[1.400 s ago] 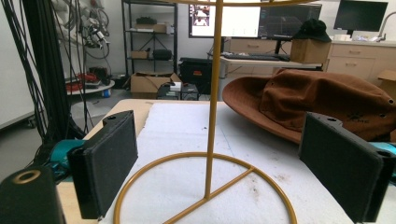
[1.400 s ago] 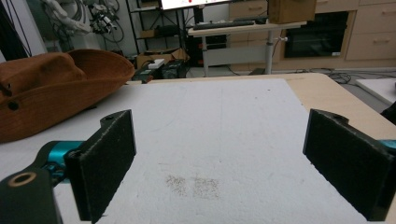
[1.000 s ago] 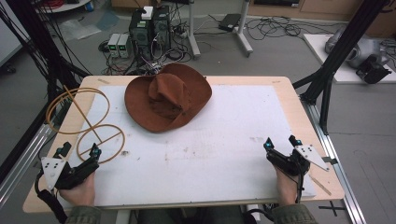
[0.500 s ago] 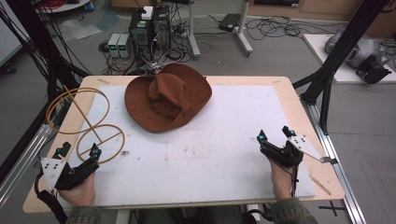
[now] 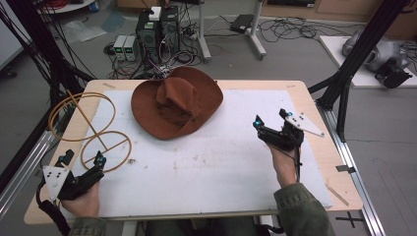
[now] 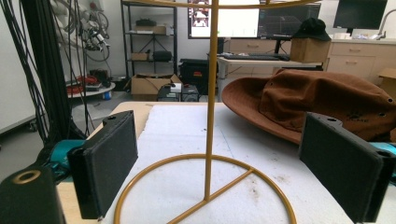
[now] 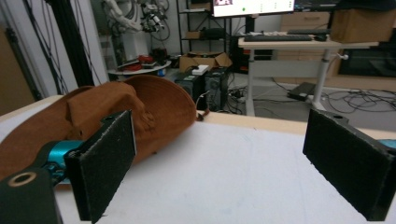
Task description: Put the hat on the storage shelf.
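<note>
Here, one brown wide-brimmed hat (image 5: 177,102) lies on the white mat (image 5: 221,162) that covers the wooden table (image 5: 314,98), toward the far edge and a little left of centre, its crown creased and its brim curled upward on the far side. One yellow wire stand (image 5: 91,130), made of two rings joined by a straight rod, stands at the left of the table, near the hat but apart from it; its lower ring rests on the mat. No brand, label or writing can be read on the hat, the stand or either gripper.

Two grippers appear, one in each hand. The left gripper (image 5: 81,160) sits at the near left corner, jaws spread wide and holding nothing; in the left gripper view the stand's rod (image 6: 211,98) rises between the pads, touching neither, with the base ring (image 6: 205,186) on the mat below and the hat (image 6: 322,105) beyond to the right. The right gripper (image 5: 270,120) is at the right of the table, well apart from the hat, jaws likewise wide open and empty; in the right gripper view the hat (image 7: 116,121) lies ahead and to the left, behind the left pad (image 7: 105,158), with bare mat between the pads.
</note>
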`<state>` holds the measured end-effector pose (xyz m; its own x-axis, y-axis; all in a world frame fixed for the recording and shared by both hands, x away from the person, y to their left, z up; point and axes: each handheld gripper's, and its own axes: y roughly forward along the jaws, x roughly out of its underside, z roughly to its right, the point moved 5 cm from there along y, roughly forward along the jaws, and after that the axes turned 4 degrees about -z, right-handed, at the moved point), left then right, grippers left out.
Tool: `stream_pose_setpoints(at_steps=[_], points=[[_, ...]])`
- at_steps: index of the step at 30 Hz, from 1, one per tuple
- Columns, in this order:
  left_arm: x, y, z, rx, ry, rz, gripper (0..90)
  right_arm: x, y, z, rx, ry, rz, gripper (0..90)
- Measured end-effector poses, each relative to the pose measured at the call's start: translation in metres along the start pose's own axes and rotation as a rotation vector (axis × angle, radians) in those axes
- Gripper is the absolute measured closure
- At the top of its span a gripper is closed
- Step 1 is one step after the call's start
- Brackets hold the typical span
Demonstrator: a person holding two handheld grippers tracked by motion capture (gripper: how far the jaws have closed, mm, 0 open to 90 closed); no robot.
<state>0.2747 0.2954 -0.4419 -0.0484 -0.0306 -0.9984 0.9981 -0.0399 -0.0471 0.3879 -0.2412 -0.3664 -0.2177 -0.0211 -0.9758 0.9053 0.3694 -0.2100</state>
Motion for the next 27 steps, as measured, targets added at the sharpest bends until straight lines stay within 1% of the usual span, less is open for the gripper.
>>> stream_pose_setpoints(at_steps=[1, 2, 3, 5, 8, 10, 13, 16, 17, 19, 22, 24, 27], points=[[0.000, 0.000, 0.000, 0.000, 0.000, 0.000, 12.1, -0.006, 0.005, -0.003, -0.006, 0.001, -0.003, 8.7], [0.000, 0.000, 0.000, 0.000, 0.000, 0.000, 12.0, -0.006, 0.005, -0.003, -0.006, 0.001, -0.003, 8.7], [0.000, 0.000, 0.000, 0.002, -0.003, -0.001, 12.0, -0.019, 0.017, -0.009, -0.021, 0.006, 0.006, 8.7], [0.001, 0.001, -0.001, 0.005, -0.008, -0.006, 12.1, -0.029, 0.027, -0.014, -0.024, -0.006, 0.007, 8.7], [0.001, 0.001, -0.002, 0.002, -0.013, -0.006, 12.1, -0.043, 0.051, -0.025, -0.035, -0.030, -0.013, 8.7], [0.000, 0.000, -0.003, -0.001, -0.014, -0.001, 12.1, -0.051, 0.067, -0.034, -0.051, -0.038, -0.029, 8.7], [0.000, -0.001, -0.005, -0.007, -0.030, 0.004, 12.1, -0.060, 0.090, -0.049, -0.068, -0.054, -0.061, 8.7], [-0.001, -0.002, -0.005, -0.008, -0.030, 0.009, 12.1, -0.068, 0.108, -0.063, -0.084, -0.086, -0.074, 8.7], [-0.001, -0.001, -0.005, -0.007, -0.029, 0.008, 12.1, -0.070, 0.114, -0.066, -0.090, -0.081, -0.071, 8.7], [0.000, 0.000, -0.005, -0.005, -0.027, 0.004, 12.1, -0.075, 0.123, -0.073, -0.100, -0.070, -0.068, 8.7], [0.000, 0.000, -0.004, -0.003, -0.025, 0.004, 12.1, -0.079, 0.135, -0.081, -0.105, -0.075, -0.060, 8.7], [0.000, 0.001, -0.005, -0.003, -0.022, 0.004, 12.1, -0.077, 0.143, -0.087, -0.102, -0.076, -0.075, 8.7], [0.000, 0.001, -0.005, -0.006, -0.026, 0.005, 12.1, -0.069, 0.154, -0.095, -0.099, -0.085, -0.093, 8.7]])
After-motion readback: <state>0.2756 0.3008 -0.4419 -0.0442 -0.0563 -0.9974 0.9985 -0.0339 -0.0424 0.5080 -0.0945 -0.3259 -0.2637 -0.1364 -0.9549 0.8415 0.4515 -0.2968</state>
